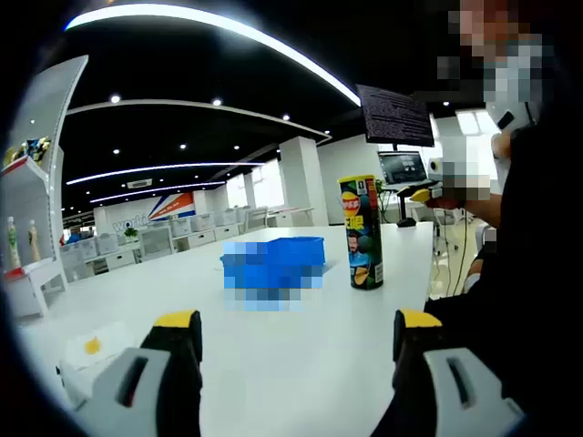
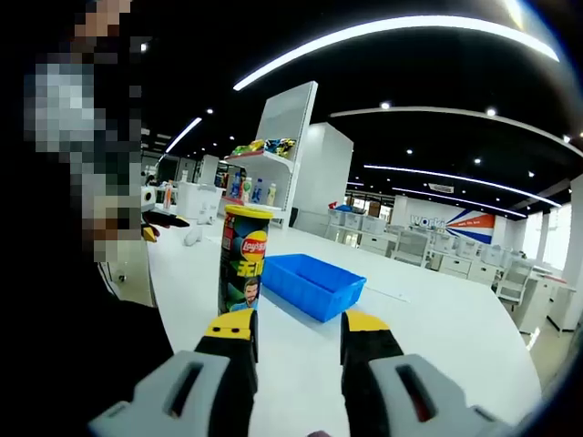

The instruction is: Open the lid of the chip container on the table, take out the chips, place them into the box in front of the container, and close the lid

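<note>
A tall chip can (image 1: 362,232) stands upright on a white table (image 1: 301,355), its lid on, and a blue box (image 1: 273,264) sits just beside it on the same surface. In the left gripper view the can is to the right of the box, and the left gripper (image 1: 296,337) hangs above the table well short of both, its yellow-tipped jaws spread wide with nothing between them. A crumpled bit of paper with a yellow spot (image 1: 91,348) lies on the table near its left jaw. In the right gripper view the can (image 2: 242,261) stands to the left of the blue box (image 2: 312,284), and the right gripper (image 2: 298,335) is close to the can, its left jaw tip overlapping the can's base in the picture; whether it touches cannot be told. Its jaws are apart and hold nothing. A person in dark clothes (image 2: 82,300) stands at the table's edge beside the can. White shelves with bottles (image 2: 260,177) stand behind the table.
</note>
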